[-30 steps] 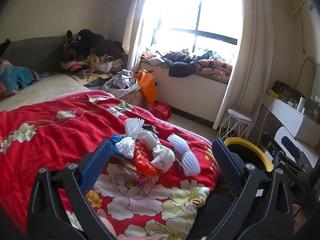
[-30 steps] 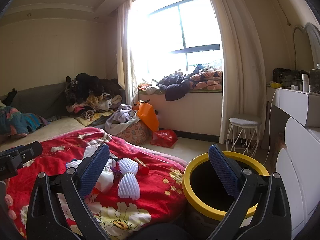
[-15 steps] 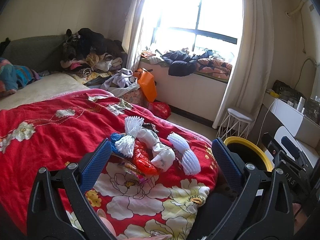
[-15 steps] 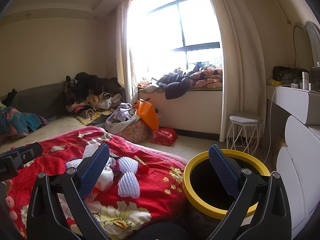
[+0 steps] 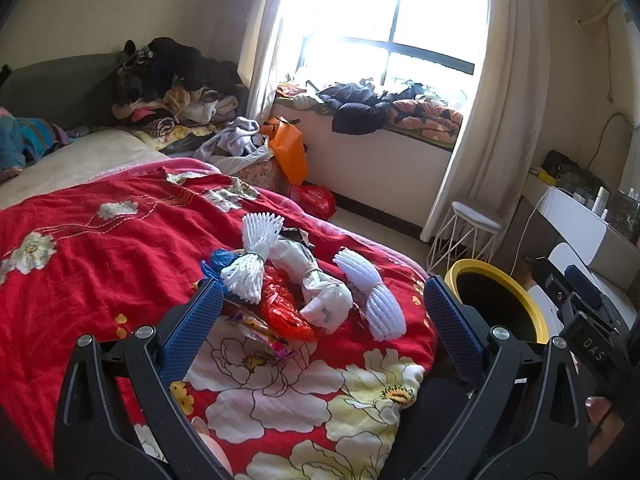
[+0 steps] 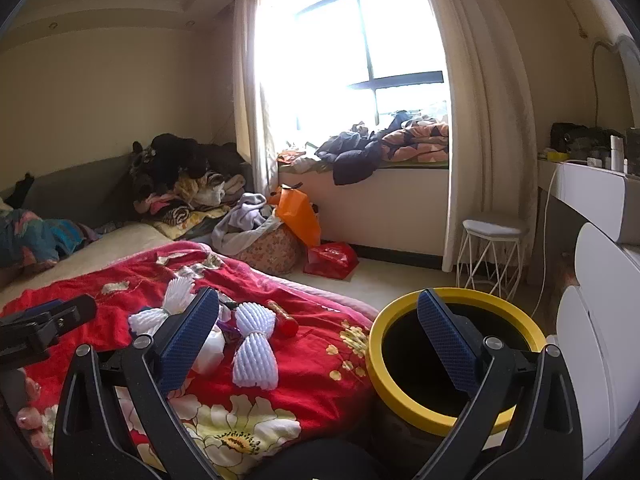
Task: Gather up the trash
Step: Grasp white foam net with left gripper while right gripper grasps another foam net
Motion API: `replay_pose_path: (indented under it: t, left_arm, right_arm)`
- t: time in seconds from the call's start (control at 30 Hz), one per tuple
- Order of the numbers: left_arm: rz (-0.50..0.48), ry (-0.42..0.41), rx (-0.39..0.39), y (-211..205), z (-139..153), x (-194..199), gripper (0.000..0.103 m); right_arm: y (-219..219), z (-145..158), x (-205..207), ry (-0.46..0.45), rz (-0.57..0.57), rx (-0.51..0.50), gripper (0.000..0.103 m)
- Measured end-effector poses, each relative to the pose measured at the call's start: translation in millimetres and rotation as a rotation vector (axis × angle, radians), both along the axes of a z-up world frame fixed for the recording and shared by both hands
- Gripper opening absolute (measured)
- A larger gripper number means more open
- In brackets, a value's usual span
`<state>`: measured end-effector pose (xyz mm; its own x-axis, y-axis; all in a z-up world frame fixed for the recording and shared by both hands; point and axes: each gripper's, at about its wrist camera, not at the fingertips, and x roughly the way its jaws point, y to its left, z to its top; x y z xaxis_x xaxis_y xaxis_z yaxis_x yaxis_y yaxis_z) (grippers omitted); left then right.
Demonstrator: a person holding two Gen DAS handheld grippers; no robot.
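A: How were the tools?
B: Left tool (image 5: 320, 316) and right tool (image 6: 316, 334) both gaped wide, holding nothing.
A: And the trash?
B: The trash pile (image 5: 304, 284) lay on the red quilt (image 5: 100, 264) just ahead of the left tool; the yellow-rimmed bin (image 6: 400, 396) stood between the right tool's fingers.

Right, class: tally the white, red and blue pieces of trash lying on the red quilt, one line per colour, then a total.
White: 3 (foam net, second foam net, white bag)
Red: 2 (red bag, red tube)
Blue: 1 (blue scrap)
Total: 6
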<state>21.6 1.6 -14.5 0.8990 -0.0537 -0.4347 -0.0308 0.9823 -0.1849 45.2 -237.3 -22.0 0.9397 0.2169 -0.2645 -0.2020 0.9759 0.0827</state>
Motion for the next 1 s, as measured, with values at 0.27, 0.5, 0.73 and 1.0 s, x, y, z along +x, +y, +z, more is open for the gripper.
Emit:
replay_pose_path:
  t: [0.27, 0.5, 0.73, 1.0]
  left_arm:
    - [0.045, 0.001, 0.006, 14.3, 4.6, 19.7, 0.093]
    - [0.125, 0.013, 0.002, 43.1, 7.9, 31.8, 0.093]
    - [0.179, 0.035, -0.020, 80.9, 5.6, 38.8, 0.093]
    - [0.144, 0.109, -0.042, 98.5, -10.5, 57.0, 0.093]
  right_arm:
    - [14.8, 4.1, 23.5, 0.021, 0.052, 0.000, 0.097]
    - [38.7, 8.7, 45.2, 0.035, 0.119, 0.006, 0.097]
    - [69.6, 4.9, 66.1, 0.085, 0.193, 0.003, 0.097]
    - [89.4, -19.6, 110.7, 0.231, 0.210, -0.030, 0.097]
